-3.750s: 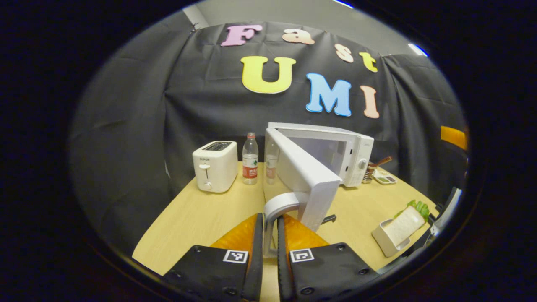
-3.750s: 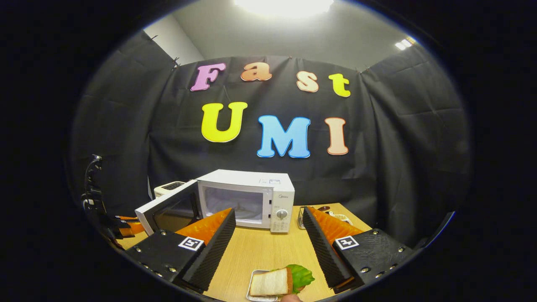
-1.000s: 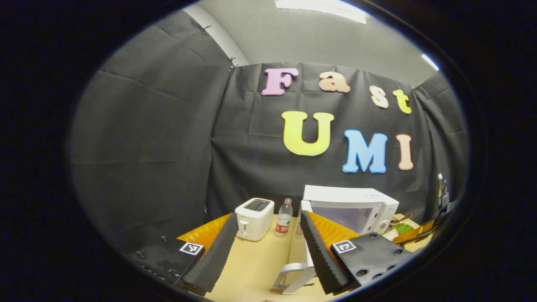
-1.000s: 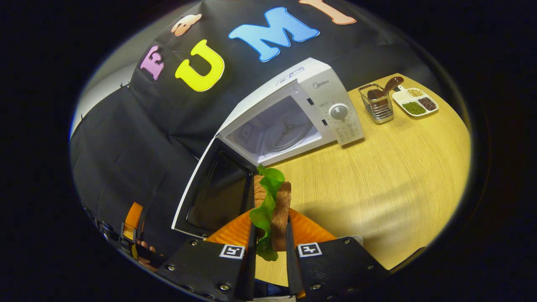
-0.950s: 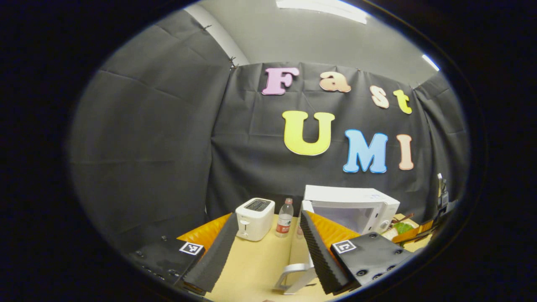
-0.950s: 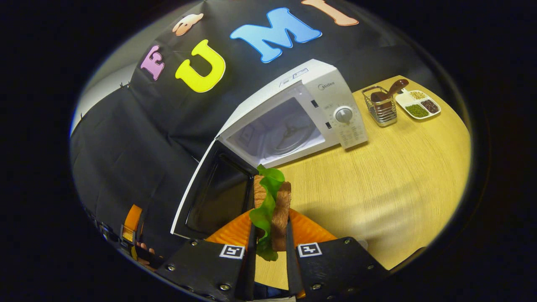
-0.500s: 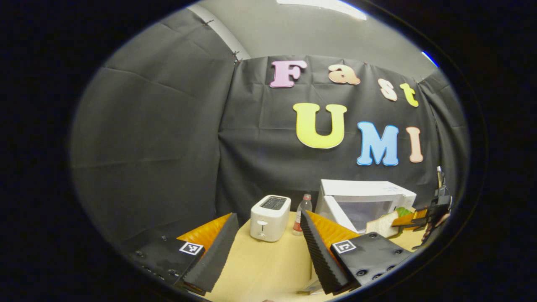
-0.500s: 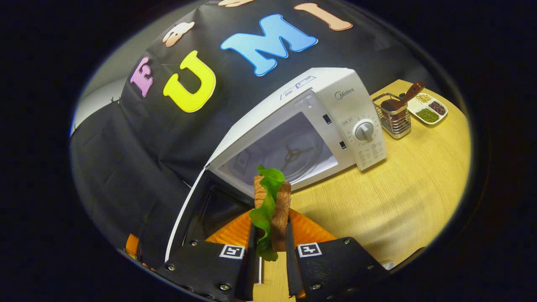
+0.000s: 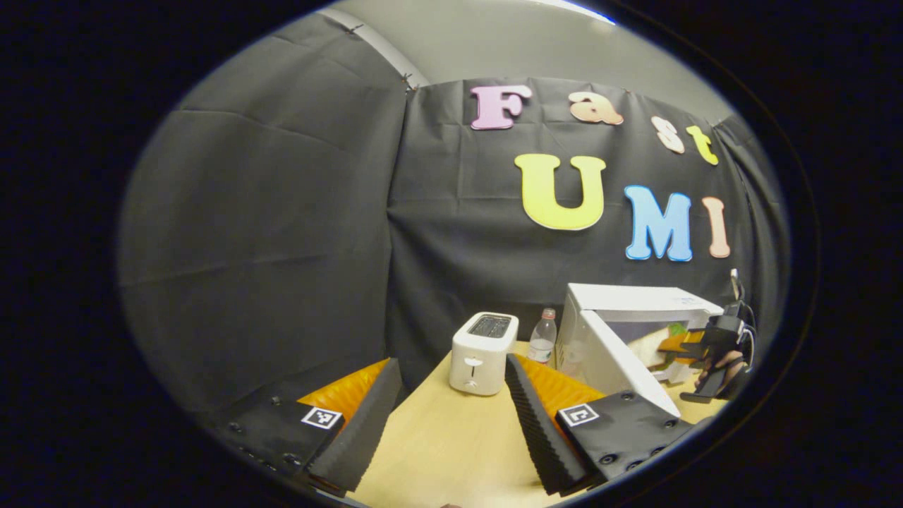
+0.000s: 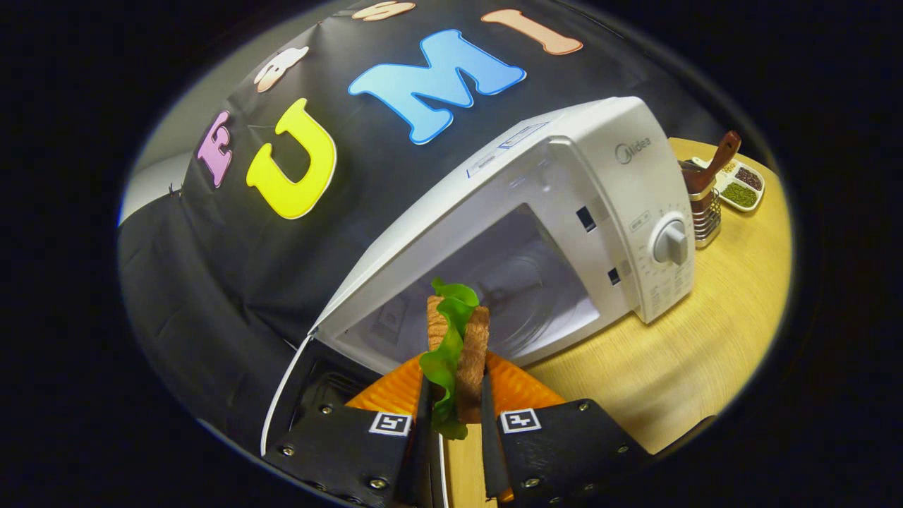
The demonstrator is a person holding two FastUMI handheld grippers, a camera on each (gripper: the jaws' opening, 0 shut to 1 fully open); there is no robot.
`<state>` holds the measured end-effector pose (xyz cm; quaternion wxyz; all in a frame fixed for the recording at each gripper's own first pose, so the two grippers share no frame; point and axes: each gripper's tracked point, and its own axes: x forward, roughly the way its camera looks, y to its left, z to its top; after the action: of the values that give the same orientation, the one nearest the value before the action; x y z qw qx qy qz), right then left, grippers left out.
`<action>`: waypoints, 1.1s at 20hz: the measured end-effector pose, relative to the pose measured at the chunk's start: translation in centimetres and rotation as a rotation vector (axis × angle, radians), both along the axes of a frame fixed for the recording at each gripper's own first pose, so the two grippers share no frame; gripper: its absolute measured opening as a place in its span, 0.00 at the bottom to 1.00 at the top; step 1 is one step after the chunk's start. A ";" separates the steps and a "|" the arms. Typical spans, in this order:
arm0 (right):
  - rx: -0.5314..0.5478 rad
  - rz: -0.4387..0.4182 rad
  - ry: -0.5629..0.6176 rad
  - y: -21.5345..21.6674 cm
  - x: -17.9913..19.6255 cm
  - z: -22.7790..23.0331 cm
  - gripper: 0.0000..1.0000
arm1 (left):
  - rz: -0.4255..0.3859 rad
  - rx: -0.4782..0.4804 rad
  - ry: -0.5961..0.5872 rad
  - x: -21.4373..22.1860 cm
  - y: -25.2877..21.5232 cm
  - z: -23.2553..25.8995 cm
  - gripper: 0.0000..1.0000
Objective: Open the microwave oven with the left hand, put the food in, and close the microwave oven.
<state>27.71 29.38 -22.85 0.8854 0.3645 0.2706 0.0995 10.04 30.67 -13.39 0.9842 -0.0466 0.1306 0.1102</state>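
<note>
Since half a second ago the right gripper (image 10: 451,423) has come closer to the microwave oven (image 10: 564,176), so the open cavity now looks much bigger in the right gripper view, and the left gripper (image 9: 448,423) has turned a little more to the left.

Nearest in the right gripper view, the two fingers are pressed on the sandwich (image 10: 457,353), one on each bread side, with the green lettuce leaf sticking out at the top and bottom. The sandwich is held on edge, I think so that it can pass through the opening without touching the frame. It is just in front of the cavity, above the lower edge of the opening, and not yet inside. The door (image 10: 296,395) is swung open to the left, below and beside the gripper, so the way is free.

In the left gripper view the fingers are spread wide and hold nothing. This gripper stays back over the wooden table (image 9: 451,444), probably waiting to close the door later. From there I can see the right gripper with the sandwich (image 9: 652,346) at the mouth of the oven, and the hand (image 9: 716,363) that holds it.

Farther on the table stand a white toaster (image 9: 483,353) and a water bottle (image 9: 542,339), left of the oven. On the right side of the oven are a wire basket (image 10: 705,201) with a brown utensil and a small divided dish (image 10: 737,187). Behind everything hangs the black cloth wall (image 9: 282,212), with a grey ceiling above it.
</note>
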 end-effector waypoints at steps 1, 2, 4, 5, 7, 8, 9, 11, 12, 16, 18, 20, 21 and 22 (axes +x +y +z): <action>0.000 -0.017 -0.006 0.2 0.9 -0.3 0.31 | 0.001 0.011 0.006 -0.2 0.3 -0.2 0.94; 0.003 -0.036 -0.011 0.4 1.7 -0.6 0.31 | 0.008 0.031 0.010 -0.4 0.8 -0.4 0.94; 0.018 -0.064 -0.016 0.9 3.1 -1.1 0.31 | 0.022 0.061 0.032 -0.8 1.8 -0.9 0.96; 0.025 -0.072 -0.017 1.1 3.7 -1.4 0.31 | 0.028 0.064 0.039 -1.0 2.2 -1.0 0.94; 0.016 -0.089 -0.029 1.2 5.0 -2.0 0.31 | 0.046 0.065 0.047 -1.5 3.0 -1.2 0.94; 0.007 -0.098 -0.026 1.1 5.5 -2.6 0.31 | 0.058 0.068 0.049 -1.7 3.5 -1.3 0.94; -0.004 -0.103 -0.011 1.0 6.0 -3.4 0.31 | 0.067 0.071 0.054 -1.9 3.8 -1.5 0.94; -0.026 -0.119 0.024 0.7 6.7 -4.6 0.31 | 0.078 0.078 0.065 -2.3 4.1 -1.8 0.94; -0.042 -0.130 0.039 0.2 6.8 -5.4 0.35 | 0.080 0.080 0.068 -2.4 4.1 -1.9 0.96; -0.221 -0.152 0.085 -1.9 6.8 -7.7 0.52 | 0.073 0.080 0.075 -2.6 3.6 -2.4 0.94; -0.283 -0.148 0.095 -2.5 6.6 -8.2 0.66 | 0.070 0.072 0.075 -2.7 3.1 -2.7 0.96; -0.323 -0.152 0.077 -3.3 6.3 -7.4 0.77 | 0.062 0.058 0.072 -2.5 2.5 -2.8 0.96; -0.339 -0.148 0.062 -3.5 6.2 -7.0 0.98 | 0.053 0.053 0.069 -2.2 2.1 -2.8 0.96; -0.353 -0.141 0.045 -3.8 5.9 -6.3 0.98 | 0.043 0.051 0.065 -2.1 1.6 -3.0 0.96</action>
<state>33.60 25.61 -29.14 0.9341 0.2237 0.2774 -0.0200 7.94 32.32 -16.35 0.9776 -0.0207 0.1588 0.1362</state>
